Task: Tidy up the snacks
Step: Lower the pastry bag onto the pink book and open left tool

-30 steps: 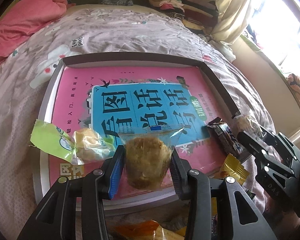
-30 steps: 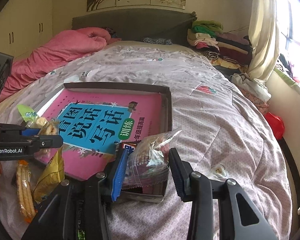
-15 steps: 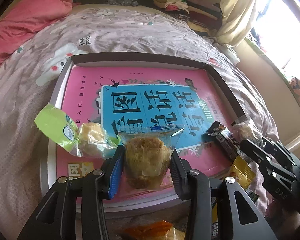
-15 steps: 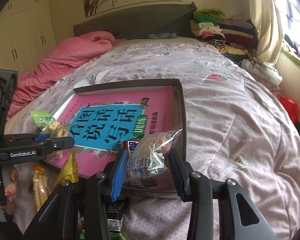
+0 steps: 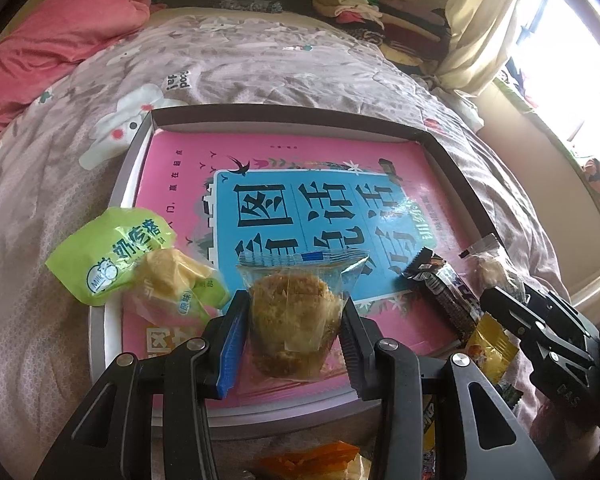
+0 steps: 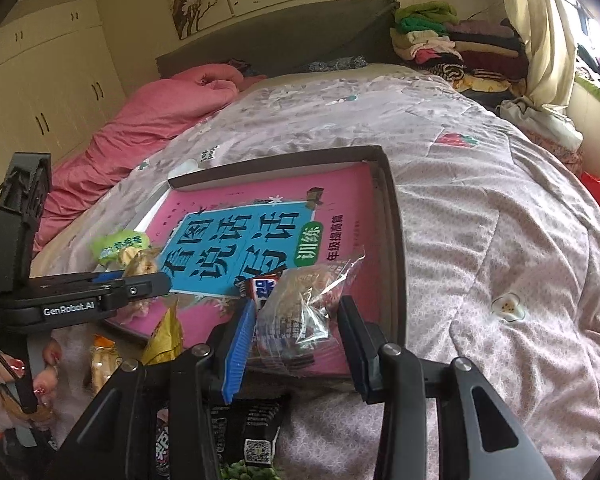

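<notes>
Pink book [image 5: 260, 184] in grey tray [image 5: 116, 200]; both grippers' fingers [image 5: 232, 332] around clear-wrapped cakes [image 5: 296, 316].

Your wrist cameras looked steeply down along each gripper, close over bed [image 5: 260, 68]; both shared pink book [image 5: 300, 168] [image 6: 340, 184].

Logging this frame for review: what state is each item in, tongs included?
Left tongs: shut on the brown cake packet, over the tray.
Right tongs: shut on a clear crumpled packet.
Tray: on the bed, lined with a pink book.
Green packet: lying across the tray's left rim.
Dark bar: lying on the book.
</notes>
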`<move>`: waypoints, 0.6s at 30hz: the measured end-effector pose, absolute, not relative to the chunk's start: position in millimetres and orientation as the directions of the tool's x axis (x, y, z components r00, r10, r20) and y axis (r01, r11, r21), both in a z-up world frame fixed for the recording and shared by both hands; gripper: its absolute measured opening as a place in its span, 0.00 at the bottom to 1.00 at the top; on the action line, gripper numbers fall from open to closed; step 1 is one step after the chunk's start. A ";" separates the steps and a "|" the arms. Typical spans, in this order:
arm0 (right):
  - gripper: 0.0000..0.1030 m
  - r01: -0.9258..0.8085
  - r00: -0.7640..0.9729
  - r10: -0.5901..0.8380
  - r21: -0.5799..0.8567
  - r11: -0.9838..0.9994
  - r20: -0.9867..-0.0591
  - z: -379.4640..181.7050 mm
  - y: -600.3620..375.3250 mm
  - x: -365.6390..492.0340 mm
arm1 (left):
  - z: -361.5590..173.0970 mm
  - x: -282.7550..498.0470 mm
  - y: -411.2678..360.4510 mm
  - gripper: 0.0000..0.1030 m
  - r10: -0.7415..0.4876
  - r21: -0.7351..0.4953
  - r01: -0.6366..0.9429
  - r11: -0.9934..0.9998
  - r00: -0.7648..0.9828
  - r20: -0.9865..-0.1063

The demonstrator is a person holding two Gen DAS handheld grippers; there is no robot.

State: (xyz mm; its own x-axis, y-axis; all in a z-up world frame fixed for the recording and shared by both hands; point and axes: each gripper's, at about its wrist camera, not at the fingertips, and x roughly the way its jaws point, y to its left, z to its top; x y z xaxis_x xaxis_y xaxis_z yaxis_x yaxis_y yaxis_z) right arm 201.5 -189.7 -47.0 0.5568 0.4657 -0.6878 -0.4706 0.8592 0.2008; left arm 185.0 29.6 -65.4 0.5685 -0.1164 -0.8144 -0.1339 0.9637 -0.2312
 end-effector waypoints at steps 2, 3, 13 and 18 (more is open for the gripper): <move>0.42 -0.463 0.567 0.450 0.184 0.867 -0.690 -46.9 -189.9 201.6 | -65.8 185.1 30.0 0.43 -0.116 -0.231 -0.135 0.964 0.569 -0.814; 0.42 -0.462 0.570 0.442 0.176 0.870 -0.692 -46.9 -189.7 201.5 | -65.9 185.4 30.0 0.43 -0.114 -0.230 -0.135 0.964 0.569 -0.815; 0.42 -0.431 0.606 0.386 0.121 0.894 -0.696 -46.0 -194.0 202.8 | -67.4 184.9 29.9 0.43 -0.113 -0.229 -0.137 0.964 0.567 -0.816; 0.43 -0.437 0.600 0.397 0.131 0.890 -0.694 -46.0 -194.6 202.3 | -68.1 184.7 30.2 0.43 -0.115 -0.228 -0.133 0.964 0.567 -0.816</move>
State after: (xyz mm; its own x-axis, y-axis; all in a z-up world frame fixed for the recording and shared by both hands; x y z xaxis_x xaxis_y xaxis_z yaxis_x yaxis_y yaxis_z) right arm 202.3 -194.6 -46.0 0.6003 0.3975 -0.6940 -0.4375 0.8896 0.1311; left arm 184.7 30.2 -68.1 0.5667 -0.1145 -0.8159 -0.1333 0.9645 -0.2280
